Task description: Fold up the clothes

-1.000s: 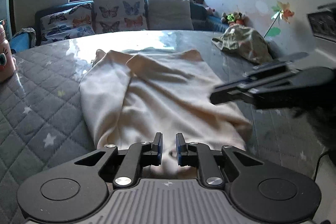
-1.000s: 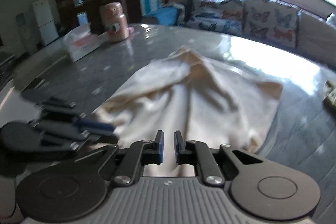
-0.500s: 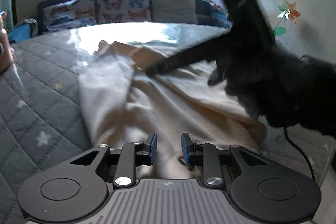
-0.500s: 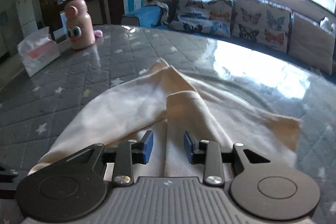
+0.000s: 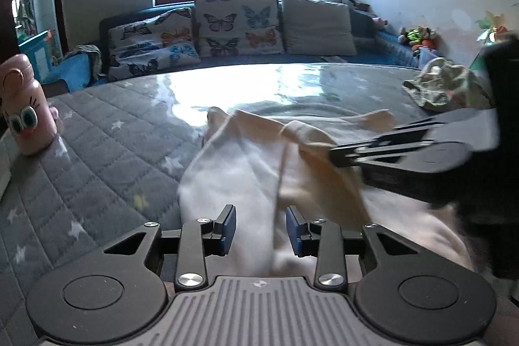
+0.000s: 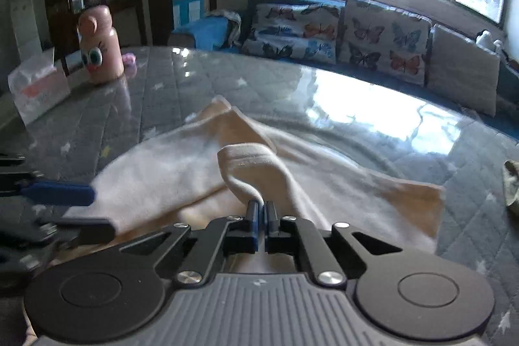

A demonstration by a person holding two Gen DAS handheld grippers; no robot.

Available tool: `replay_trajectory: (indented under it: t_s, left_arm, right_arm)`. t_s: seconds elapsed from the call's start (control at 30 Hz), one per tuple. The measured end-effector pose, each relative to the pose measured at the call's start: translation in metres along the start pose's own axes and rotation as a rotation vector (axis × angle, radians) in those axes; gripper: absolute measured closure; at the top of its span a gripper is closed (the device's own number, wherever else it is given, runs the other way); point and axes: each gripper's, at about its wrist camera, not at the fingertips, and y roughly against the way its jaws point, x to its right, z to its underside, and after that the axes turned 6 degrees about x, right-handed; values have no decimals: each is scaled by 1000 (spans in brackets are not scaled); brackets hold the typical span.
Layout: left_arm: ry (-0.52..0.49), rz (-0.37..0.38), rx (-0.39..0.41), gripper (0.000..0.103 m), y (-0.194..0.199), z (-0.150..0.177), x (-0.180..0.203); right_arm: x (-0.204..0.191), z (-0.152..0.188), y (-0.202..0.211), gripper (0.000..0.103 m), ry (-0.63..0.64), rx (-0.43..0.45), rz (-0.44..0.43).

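A cream garment lies rumpled on the grey star-quilted table. My left gripper is open just above the garment's near edge, with cloth under the gap and nothing pinched. In the left wrist view my right gripper reaches in from the right, shut on a fold of the garment. The right wrist view shows the same grip: my right gripper is shut on a raised, rolled fold of the cream garment. At that view's left edge I see the left gripper's blue pad.
A pink bottle with cartoon eyes stands at the table's left side beside a tissue box. A camouflage-patterned garment lies crumpled at the far right. Behind the table is a sofa with butterfly cushions.
My left gripper has opened wider. My right gripper swung over the garment, closed on a fold near its middle and lifted it.
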Motion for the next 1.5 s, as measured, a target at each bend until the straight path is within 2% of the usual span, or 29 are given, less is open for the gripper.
replay_trajectory:
  t_s: [0.23, 0.4, 0.6, 0.8, 0.87, 0.9, 0.93, 1.0, 1.17, 1.23, 1.27, 1.37, 1.43, 1.5]
  left_arm:
    - [-25, 6, 3, 68, -23, -12, 9]
    - [-38, 25, -15, 68, -53, -17, 19]
    - [-49, 33, -15, 68, -80, -20, 21]
    - [-50, 21, -22, 68, -96, -23, 21]
    - [-59, 9, -18, 74, -99, -24, 23]
    - [-64, 1, -16, 87, -100, -25, 23]
    - [-59, -4, -13, 94, -100, -25, 21]
    - [-48, -16, -7, 99, -99, -26, 16]
    - [35, -73, 63, 101, -68, -33, -13]
    - [75, -99, 100, 101, -48, -36, -30]
    - [93, -116, 117, 101, -38, -37, -39]
    - [154, -183, 167, 101, -3, -33, -71]
    - [195, -228, 198, 101, 20, -29, -92]
    - [231, -273, 210, 101, 39, -21, -112]
  right_arm:
    - [37, -3, 50, 101, -103, 104, 43]
    - [84, 18, 100, 101, -196, 149, 157]
    - [144, 72, 144, 101, -375, 126, 377]
    - [172, 109, 155, 100, -482, 71, 444]
    - [180, 121, 158, 99, -517, 53, 464]
    - [180, 122, 158, 97, -521, 52, 467]
    - [177, 120, 158, 95, -520, 55, 469]
    - [175, 118, 157, 94, -514, 66, 463]
    - [167, 111, 155, 91, -481, 83, 444]
    - [163, 109, 155, 82, -471, 85, 432]
    - [160, 109, 155, 81, -466, 86, 425]
    - [152, 106, 155, 80, -445, 91, 399]
    - [146, 104, 155, 73, -432, 92, 378]
    - [140, 102, 154, 70, -419, 94, 358]
